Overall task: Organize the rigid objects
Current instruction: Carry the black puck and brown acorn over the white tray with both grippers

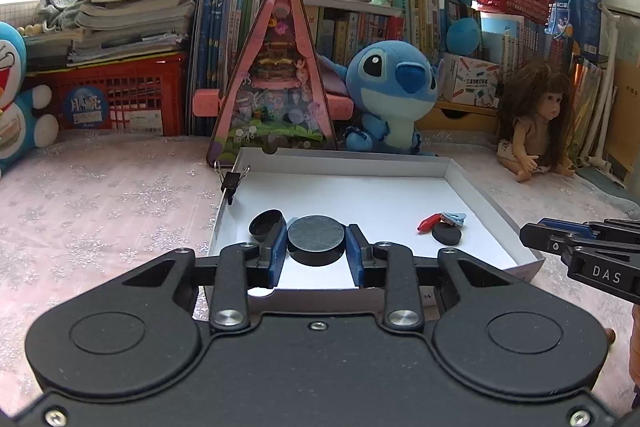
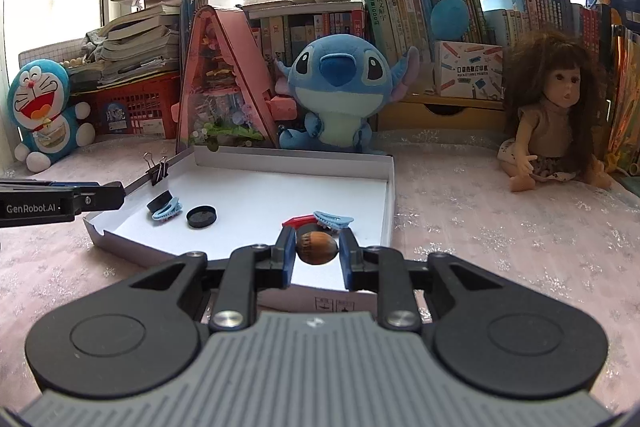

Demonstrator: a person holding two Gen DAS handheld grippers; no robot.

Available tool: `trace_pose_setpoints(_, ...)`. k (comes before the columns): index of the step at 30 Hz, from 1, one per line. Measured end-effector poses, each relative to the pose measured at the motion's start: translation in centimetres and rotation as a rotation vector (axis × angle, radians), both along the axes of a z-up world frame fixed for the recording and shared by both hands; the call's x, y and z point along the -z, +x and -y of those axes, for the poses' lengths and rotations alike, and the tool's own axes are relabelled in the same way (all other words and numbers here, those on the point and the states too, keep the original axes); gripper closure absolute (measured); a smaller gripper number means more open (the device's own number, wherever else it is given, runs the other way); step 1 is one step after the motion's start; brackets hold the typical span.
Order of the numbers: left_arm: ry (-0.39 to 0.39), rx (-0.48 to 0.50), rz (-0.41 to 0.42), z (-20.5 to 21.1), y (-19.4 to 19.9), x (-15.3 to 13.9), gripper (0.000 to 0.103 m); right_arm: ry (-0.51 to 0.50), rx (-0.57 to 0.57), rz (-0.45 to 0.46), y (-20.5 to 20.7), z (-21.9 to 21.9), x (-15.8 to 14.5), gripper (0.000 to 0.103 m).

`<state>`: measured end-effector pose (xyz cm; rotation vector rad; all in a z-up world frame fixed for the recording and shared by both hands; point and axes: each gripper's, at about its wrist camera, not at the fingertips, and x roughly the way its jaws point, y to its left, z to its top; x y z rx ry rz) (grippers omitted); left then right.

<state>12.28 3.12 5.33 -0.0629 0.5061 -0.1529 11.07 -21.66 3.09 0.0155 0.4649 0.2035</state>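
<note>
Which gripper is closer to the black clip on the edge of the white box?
Left. The left gripper, holding a round black disc, sits on the binder clip's side of the white box. The right gripper, holding a brown nut, is at the opposite side.

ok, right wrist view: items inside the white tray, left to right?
binder clip on the rim → black cap with blue hair claw → black lid → red piece → second blue hair claw

A matt white cardboard tray (image 1: 460, 171) rests on a glittery pink cloth (image 1: 100, 195); the walnut (image 2: 317, 247) looks glossy brown.
</note>
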Motion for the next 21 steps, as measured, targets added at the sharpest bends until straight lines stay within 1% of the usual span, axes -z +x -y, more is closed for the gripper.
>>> trace_pose_setpoints(5,0.012,0.019,-0.007,0.6,2.0,0.5,0.073,0.024,0.016,-0.032,2.1,0.2,0.6,0.075)
trace_pose_setpoints(10,0.02,0.033,-0.061,0.8,4.0,1.6,0.073,0.018,0.024,-0.055,3.9,0.1,1.0,0.075)
trace_pose_setpoints(14,0.026,0.046,-0.107,1.1,5.2,2.5,0.073,0.039,0.031,-0.083,5.2,0.3,1.1,0.075)
trace_pose_setpoints(21,0.07,0.058,-0.145,2.1,6.8,3.6,0.073,0.014,0.041,-0.107,6.3,-0.1,1.8,0.075)
